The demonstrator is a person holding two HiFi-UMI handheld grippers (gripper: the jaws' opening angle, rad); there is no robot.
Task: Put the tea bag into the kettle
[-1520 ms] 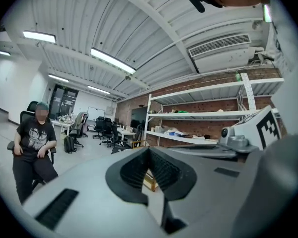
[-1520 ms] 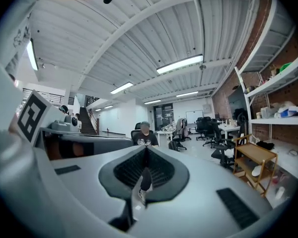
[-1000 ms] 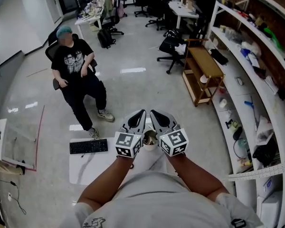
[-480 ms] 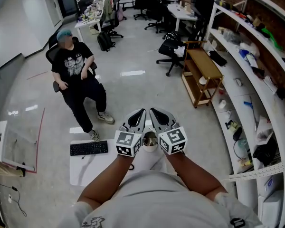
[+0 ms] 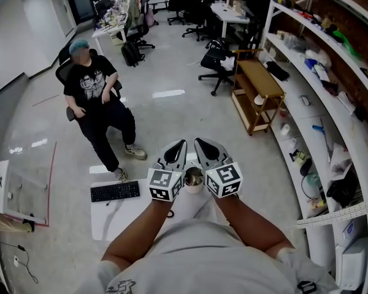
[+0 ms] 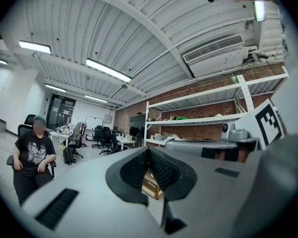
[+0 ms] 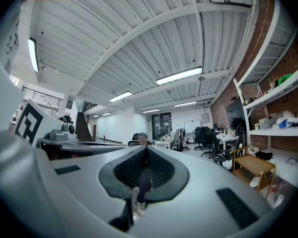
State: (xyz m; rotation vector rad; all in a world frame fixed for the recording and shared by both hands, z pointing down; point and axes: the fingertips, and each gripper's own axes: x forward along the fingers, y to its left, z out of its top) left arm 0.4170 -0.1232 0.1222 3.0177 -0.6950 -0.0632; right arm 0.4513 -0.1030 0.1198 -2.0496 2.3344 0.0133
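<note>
Left gripper (image 5: 181, 144) and right gripper (image 5: 200, 143) both have their jaws pressed together on nothing. They are held level, side by side, forearms out from the chest. Between them a round vessel (image 5: 193, 178) shows above the table (image 5: 110, 216); whether it is the kettle I cannot tell. The tea bag cannot be made out.

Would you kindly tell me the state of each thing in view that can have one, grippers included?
left gripper: shut, nothing between its jaws.
right gripper: shut, nothing between its jaws.
seated person: sitting in an office chair, hands on the armrests.
keyboard: lying flat on the white surface, untouched.
wooden trolley: standing upright by the shelves.
tea bag, kettle: neither in view.
</note>
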